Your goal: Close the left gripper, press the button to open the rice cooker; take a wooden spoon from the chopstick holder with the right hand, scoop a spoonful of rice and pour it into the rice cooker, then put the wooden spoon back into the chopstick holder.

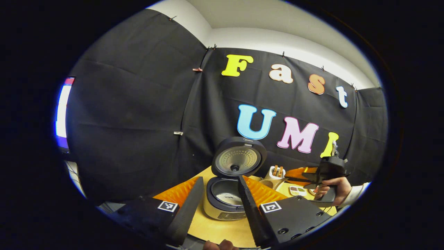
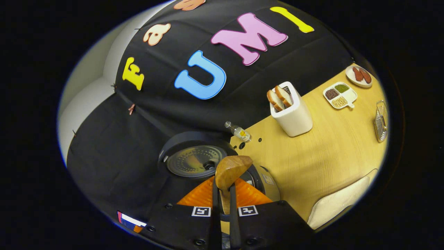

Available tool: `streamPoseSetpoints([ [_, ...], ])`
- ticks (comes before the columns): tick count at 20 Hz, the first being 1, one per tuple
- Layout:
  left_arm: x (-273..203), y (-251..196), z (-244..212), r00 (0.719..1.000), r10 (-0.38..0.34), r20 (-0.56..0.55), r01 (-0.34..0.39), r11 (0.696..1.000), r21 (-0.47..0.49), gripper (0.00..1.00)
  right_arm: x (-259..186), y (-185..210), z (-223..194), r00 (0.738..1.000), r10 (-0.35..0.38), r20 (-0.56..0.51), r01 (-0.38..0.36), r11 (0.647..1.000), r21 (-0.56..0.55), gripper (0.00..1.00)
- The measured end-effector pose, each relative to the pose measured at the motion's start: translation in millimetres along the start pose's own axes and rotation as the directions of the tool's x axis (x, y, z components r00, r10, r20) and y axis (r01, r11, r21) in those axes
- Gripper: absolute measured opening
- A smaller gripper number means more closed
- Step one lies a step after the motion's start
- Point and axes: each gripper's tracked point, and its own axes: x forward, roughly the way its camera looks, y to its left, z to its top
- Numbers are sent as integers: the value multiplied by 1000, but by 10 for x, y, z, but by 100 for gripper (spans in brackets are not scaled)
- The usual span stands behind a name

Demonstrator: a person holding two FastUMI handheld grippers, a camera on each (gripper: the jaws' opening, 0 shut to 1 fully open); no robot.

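Over the cooker [image 2: 208, 166], whose lid [image 2: 196, 160] stands open, the right gripper [image 2: 222, 194] is clamped on the handle of the spoon [image 2: 230, 169], both fingers pressed to it. The bowl of the spoon hangs above the pot, turned so its back faces the camera; whether rice is in it I cannot tell. In the left gripper view some white rice lies at the bottom of the pot [image 1: 227, 196], so the pour is likely under way or just done.

Before the cooker, the left gripper [image 1: 218, 205] waits with its fingers spread apart, holding nothing.

Done, as I judge: button pressed, lid up, spoon taken, rice scooped. Left: finishing the pour, then returning the spoon to the holder, which I cannot pick out with certainty. Beyond the cooker stands a toaster [image 2: 291, 111] with bread.
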Motion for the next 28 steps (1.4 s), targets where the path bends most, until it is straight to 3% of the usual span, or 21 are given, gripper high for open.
streamPoseSetpoints([
  [4, -67, 123, -5, 1000, 22, 5, -22, 1000, -11, 72, 323, 250, -319, 999, -19, -35, 11, 976, -219, 14],
  [6, -94, 194, 9, 999, 34, 12, -34, 999, -17, 72, 459, 364, -424, 999, -30, -41, 14, 935, -356, 14],
  [9, -137, 286, -10, 999, 50, 15, -49, 998, -31, 72, 599, 485, -623, 998, -41, -57, 4, 845, -534, 14],
  [16, -143, 444, 0, 997, 77, 21, -75, 995, -64, 72, 681, 719, -894, 999, -8, -39, -29, 528, -849, 14],
  [18, -148, 469, 5, 997, 79, 25, -78, 995, -64, 72, 678, 812, -953, 999, 18, -29, -34, 412, -911, 14],
  [19, -147, 469, 10, 996, 81, 27, -79, 995, -65, 72, 680, 843, -969, 999, 30, -15, -25, 340, -940, 9],
  [20, -145, 462, 29, 996, 82, 30, -80, 995, -67, 72, 681, 879, -982, 999, 41, -1, -11, 262, -965, 14],
  [21, -156, 445, 40, 996, 83, 33, -80, 994, -68, 72, 679, 900, -1008, 999, 51, -1, -11, 206, -979, 14],
  [22, -166, 444, 58, 996, 84, 37, -82, 994, -67, 72, 643, 943, -1047, 998, 67, -4, -16, 180, -984, 14],
  [27, -207, 406, 62, 996, 85, 39, -82, 994, -66, 72, 529, 959, -1016, 997, 73, -27, -47, 285, -957, 14],
  [28, -226, 404, 79, 995, 86, 42, -83, 995, -63, 72, 495, 960, -980, 997, 69, -35, -57, 349, -936, 14],
])
